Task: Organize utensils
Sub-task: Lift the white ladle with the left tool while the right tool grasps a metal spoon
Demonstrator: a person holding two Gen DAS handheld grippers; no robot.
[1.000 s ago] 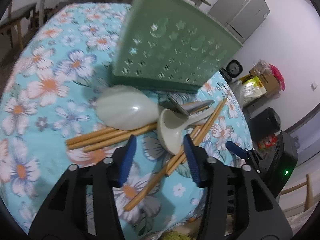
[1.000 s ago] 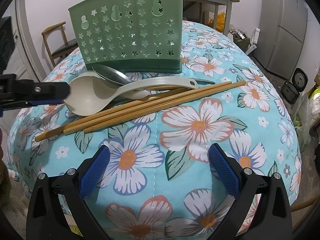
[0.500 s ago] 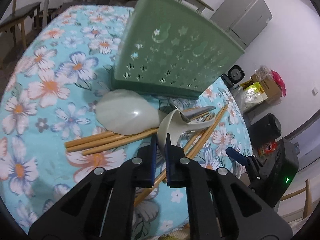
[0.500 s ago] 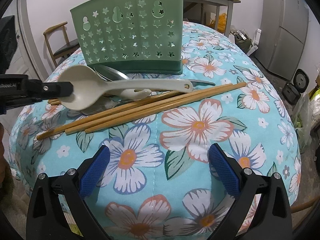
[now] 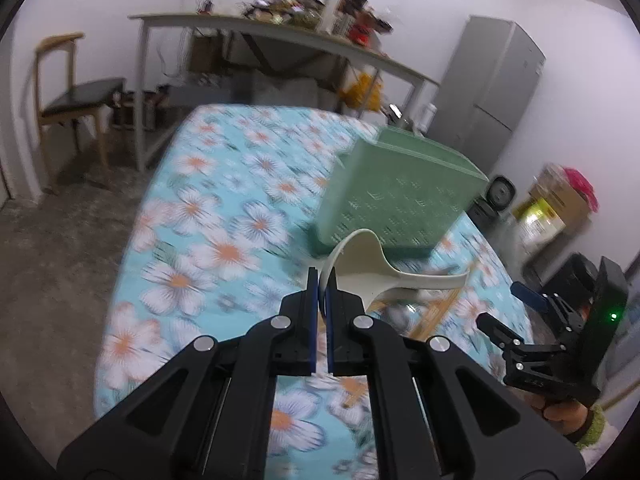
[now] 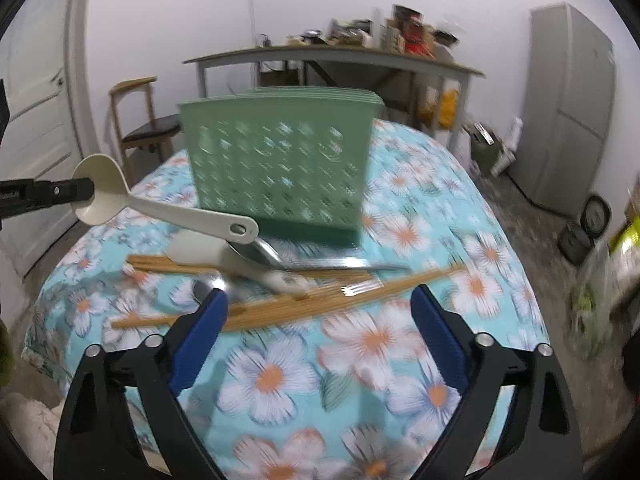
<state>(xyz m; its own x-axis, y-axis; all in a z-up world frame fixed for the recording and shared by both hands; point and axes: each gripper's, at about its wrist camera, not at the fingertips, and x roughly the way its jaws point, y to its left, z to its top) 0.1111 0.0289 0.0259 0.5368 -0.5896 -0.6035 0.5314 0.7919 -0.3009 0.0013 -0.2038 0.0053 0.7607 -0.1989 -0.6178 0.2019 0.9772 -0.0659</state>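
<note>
My left gripper (image 5: 320, 280) is shut on the rim of a cream plastic ladle (image 5: 368, 268) and holds it in the air above the table; the ladle also shows in the right wrist view (image 6: 120, 196), handle sloping down toward the green perforated utensil basket (image 6: 276, 168). The basket (image 5: 400, 196) stands upright on the floral tablecloth. On the cloth in front of it lie wooden chopsticks (image 6: 304, 300), a metal spoon (image 6: 280, 256), a fork (image 6: 360, 289) and a cream rice paddle (image 6: 200, 250). My right gripper (image 6: 320, 328) is open and empty above the near cloth.
The floral table (image 6: 360, 360) drops off at its left and near edges. A wooden chair (image 6: 140, 128) and a cluttered side table (image 6: 332, 56) stand behind. A grey fridge (image 6: 568, 128) stands at the right. My right gripper also shows in the left wrist view (image 5: 532, 320).
My left gripper closed on the ladle's rim and lifted it off the pile. Both cameras rose and tilted up; the right gripper stayed open.
</note>
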